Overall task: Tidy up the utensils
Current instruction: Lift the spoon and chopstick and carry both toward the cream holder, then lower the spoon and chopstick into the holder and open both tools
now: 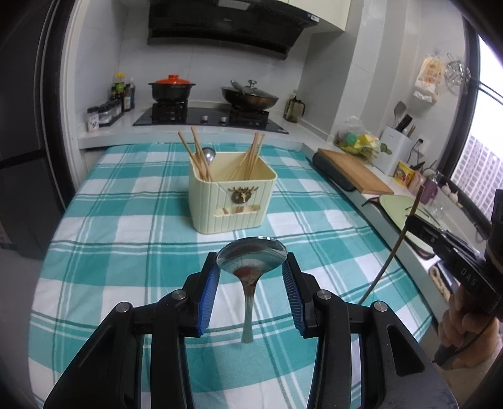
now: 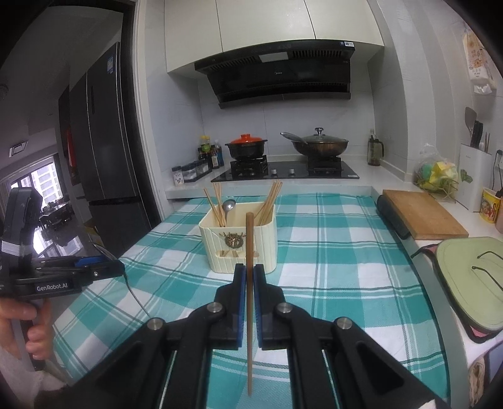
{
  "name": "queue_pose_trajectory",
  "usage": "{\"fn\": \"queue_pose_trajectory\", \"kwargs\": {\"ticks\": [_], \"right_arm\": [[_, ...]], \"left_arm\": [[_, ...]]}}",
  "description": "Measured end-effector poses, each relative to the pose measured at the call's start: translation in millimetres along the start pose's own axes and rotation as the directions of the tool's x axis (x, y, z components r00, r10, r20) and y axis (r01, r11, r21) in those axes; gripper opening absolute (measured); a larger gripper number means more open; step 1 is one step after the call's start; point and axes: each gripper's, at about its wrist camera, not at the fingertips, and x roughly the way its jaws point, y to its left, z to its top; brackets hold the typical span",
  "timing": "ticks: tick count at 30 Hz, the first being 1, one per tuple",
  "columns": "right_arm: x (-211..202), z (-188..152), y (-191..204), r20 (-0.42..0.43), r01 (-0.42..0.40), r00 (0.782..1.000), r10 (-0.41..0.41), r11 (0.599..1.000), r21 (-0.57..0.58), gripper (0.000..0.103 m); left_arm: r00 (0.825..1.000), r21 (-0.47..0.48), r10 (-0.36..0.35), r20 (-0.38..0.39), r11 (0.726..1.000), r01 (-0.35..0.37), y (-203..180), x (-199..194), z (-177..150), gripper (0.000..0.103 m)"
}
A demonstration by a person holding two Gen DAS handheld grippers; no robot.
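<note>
Hovering level short of the caddy (image 1: pixel 232 192): L gripper (image 1: pixel 251 270) clamps spoon (image 1: pixel 251 261) bowl, R gripper (image 2: pixel 250 277) pinches 1 upright chopstick (image 2: pixel 249 283).

Black two-finger left gripper (image 1: pixel 251 267), blue ribbed pads (image 1: pixel 210 292), silver pivot screws, right gripper (image 2: pixel 250 277) alike, white "GenRobot.AI" lettering, bare-skinned hand (image 2: pixel 19 327).

Small kitchen, pale grey tiled walls (image 2: pixel 185 119). Straight ahead of the claw, black slanted range hood (image 2: pixel 276 75) under cream wall cabinets (image 2: pixel 267 25), above a black glass gas hob (image 2: pixel 286 172) on a white stone counter (image 1: pixel 94 133). Off to the left, tall dark grey refrigerator (image 2: pixel 107 132). To the right, bright daylight through a dark-framed window (image 1: pixel 485 157). Below the claw, table under a teal-and-white checked cloth (image 1: pixel 125 220).
</note>
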Motion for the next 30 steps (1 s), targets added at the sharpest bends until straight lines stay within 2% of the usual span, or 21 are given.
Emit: {"fn": "queue_pose_trajectory", "kwargs": {"ticks": [19, 25, 30], "right_arm": [[-12.2, 23.4, 13.0, 0.072, -0.02, 0.997, 0.021, 1.0, -0.017, 0.005], [-7.5, 41.6, 14.4, 0.093, -0.02, 0.995, 0.023, 0.999, -0.032, 0.005], [6.8, 64.3, 14.1, 0.106, -0.021, 0.994, 0.025, 0.999, -0.041, 0.005]], "left_arm": [[0.999, 0.023, -0.039, 0.037, 0.999, 0.038, 0.8, -23.2, 34.1, 0.041], [0.997, 0.0, -0.061, 0.047, 0.998, 0.062, 11.3, -24.9, 59.2, 0.041], [0.995, 0.007, -0.067, 0.071, 0.998, 0.067, 14.3, -26.2, 93.4, 0.041]]}}
